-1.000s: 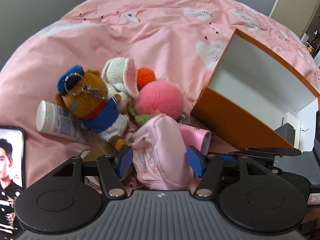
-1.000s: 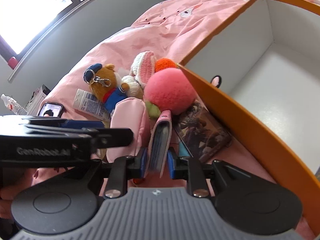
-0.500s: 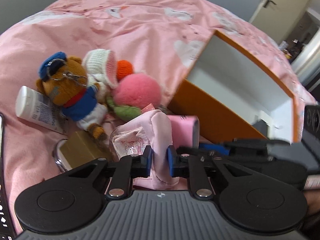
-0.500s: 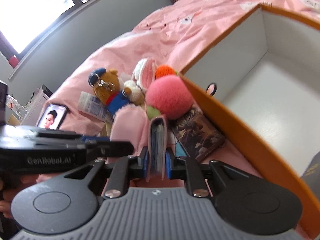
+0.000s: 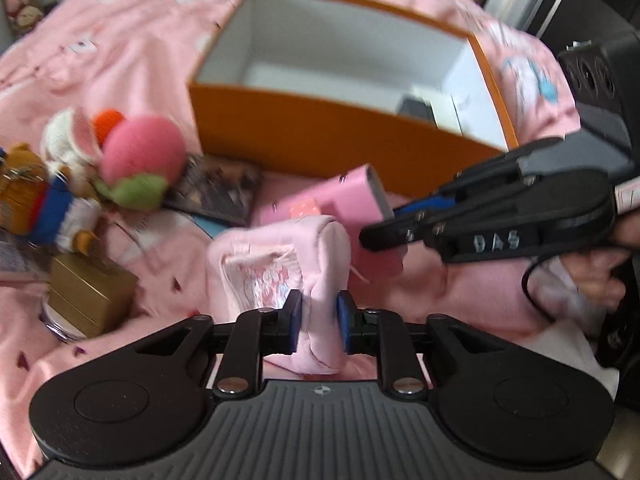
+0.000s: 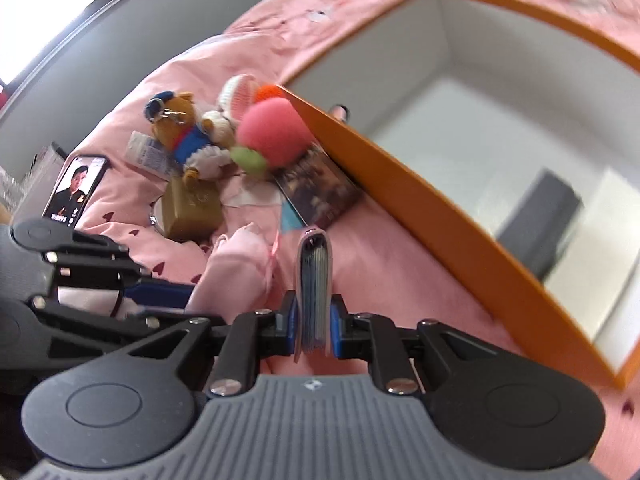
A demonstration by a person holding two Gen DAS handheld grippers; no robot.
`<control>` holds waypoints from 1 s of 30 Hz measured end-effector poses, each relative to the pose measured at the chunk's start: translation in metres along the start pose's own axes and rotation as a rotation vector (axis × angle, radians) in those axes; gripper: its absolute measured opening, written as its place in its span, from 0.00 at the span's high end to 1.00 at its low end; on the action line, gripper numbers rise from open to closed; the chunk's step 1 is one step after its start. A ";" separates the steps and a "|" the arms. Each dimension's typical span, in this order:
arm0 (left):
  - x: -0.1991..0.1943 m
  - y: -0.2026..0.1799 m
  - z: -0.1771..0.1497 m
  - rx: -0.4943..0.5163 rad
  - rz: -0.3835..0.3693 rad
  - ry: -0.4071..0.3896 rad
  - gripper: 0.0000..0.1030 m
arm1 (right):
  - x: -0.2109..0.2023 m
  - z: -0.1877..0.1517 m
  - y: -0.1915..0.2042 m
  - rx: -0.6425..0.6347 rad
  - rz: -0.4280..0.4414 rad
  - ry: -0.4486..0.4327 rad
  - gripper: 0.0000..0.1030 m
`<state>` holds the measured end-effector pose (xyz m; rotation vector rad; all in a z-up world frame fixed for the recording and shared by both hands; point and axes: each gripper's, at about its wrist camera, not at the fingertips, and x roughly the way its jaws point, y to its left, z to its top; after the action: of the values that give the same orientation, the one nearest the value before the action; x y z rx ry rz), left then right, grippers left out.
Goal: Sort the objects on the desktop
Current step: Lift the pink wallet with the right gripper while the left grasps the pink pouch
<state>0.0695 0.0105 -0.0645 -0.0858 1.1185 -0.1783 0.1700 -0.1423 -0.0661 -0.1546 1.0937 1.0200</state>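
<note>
Closest in, the left gripper (image 5: pixel 318 322) has its blue pads pinched on a soft pale-pink fabric pouch with a printed panel (image 5: pixel 280 276), which bulges up and forward out of the jaws and is raised off the pink patterned bedspread (image 5: pixel 132 60). Beside it, the right gripper (image 6: pixel 314 328) is clamped on a slim pink card wallet (image 6: pixel 314 276), held upright on edge with its stacked bluish leaves facing the camera; from the left wrist view the wallet juts from that gripper's tip just beyond the pouch. A little further lie a gold rectangular box (image 6: pixel 192 208), a dark printed booklet (image 6: pixel 320 188) and, off to the left, a smartphone showing a man's portrait (image 6: pixel 76 188). Behind those sits a cluster of plush toys: a fluffy pink peach with green leaves (image 6: pixel 272 132), a brown bear in blue clothes (image 6: pixel 180 128) lying over a white tube (image 6: pixel 144 152), and a white crocheted rabbit (image 6: pixel 238 96). Farthest, to the right, the open orange cardboard box with white inside (image 5: pixel 340 136) stands on the bed, a dark block (image 6: pixel 540 216) on its floor.
</note>
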 end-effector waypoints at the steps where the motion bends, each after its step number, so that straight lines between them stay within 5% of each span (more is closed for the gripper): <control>1: 0.001 0.000 -0.002 -0.006 -0.004 0.008 0.73 | -0.001 -0.002 -0.003 0.013 -0.001 0.001 0.83; 7: -0.011 0.010 -0.002 -0.054 0.005 -0.010 0.47 | -0.015 -0.005 -0.006 0.011 -0.027 -0.048 0.83; 12: -0.027 0.031 0.006 -0.134 -0.009 -0.059 0.42 | -0.028 -0.002 -0.006 -0.026 -0.076 -0.083 0.83; 18: -0.021 0.062 0.013 -0.254 0.070 -0.035 0.42 | -0.039 -0.001 -0.004 -0.065 -0.116 -0.091 0.83; 30: 0.022 0.062 0.009 -0.134 0.059 0.091 0.35 | -0.040 -0.006 0.003 -0.134 -0.154 -0.050 0.82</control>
<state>0.0931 0.0676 -0.0899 -0.1650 1.2217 -0.0555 0.1603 -0.1679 -0.0364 -0.3152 0.9530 0.9533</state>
